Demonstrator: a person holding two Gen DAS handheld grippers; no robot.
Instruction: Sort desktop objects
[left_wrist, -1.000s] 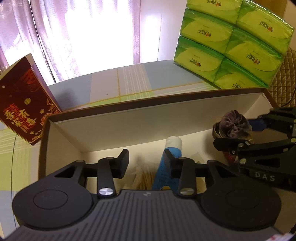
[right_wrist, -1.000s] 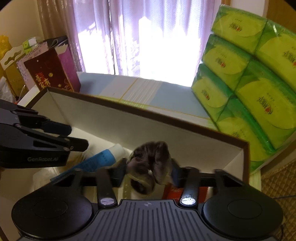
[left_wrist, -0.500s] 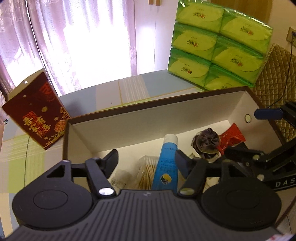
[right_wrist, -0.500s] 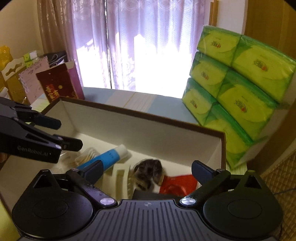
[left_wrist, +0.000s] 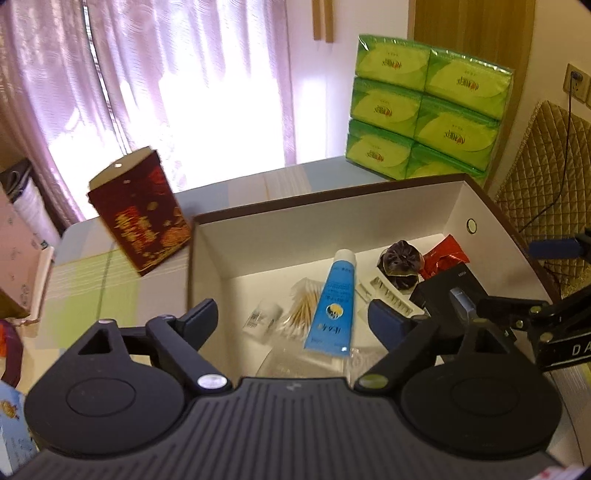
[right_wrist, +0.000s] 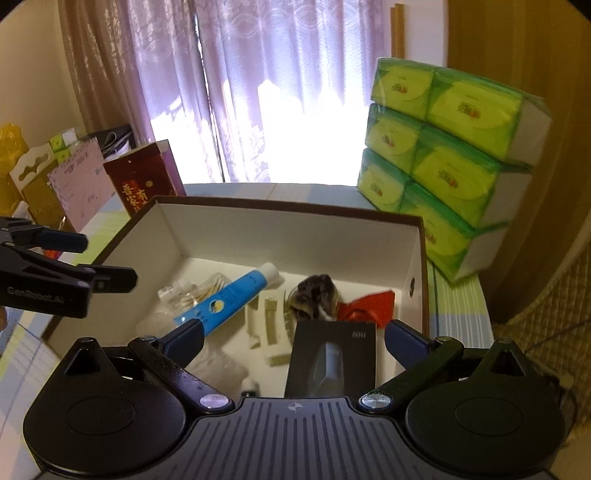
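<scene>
A brown cardboard box (left_wrist: 332, 229) (right_wrist: 295, 236) with a white inside holds a blue tube (left_wrist: 332, 302) (right_wrist: 229, 295), a dark scrunchie (left_wrist: 400, 264) (right_wrist: 314, 291), a red packet (left_wrist: 443, 256) (right_wrist: 369, 304), a black box (left_wrist: 443, 291) (right_wrist: 332, 358), cotton swabs (left_wrist: 304, 306) (right_wrist: 207, 288) and a small bottle (left_wrist: 260, 319). My left gripper (left_wrist: 295, 317) is open and empty above the box's near left. My right gripper (right_wrist: 295, 336) is open and empty above the box's near right, over the black box.
A stack of green tissue packs (left_wrist: 424, 114) (right_wrist: 454, 147) stands behind the box at the right. A dark red gift box (left_wrist: 140, 210) (right_wrist: 144, 181) stands at the left, with paper bags (right_wrist: 77, 181) beyond. A quilted chair back (left_wrist: 546, 192) is at the right.
My right gripper opened and let go of the scrunchie, which now lies in the box. Both grippers rose and pulled back; the left gripper opened wider.
</scene>
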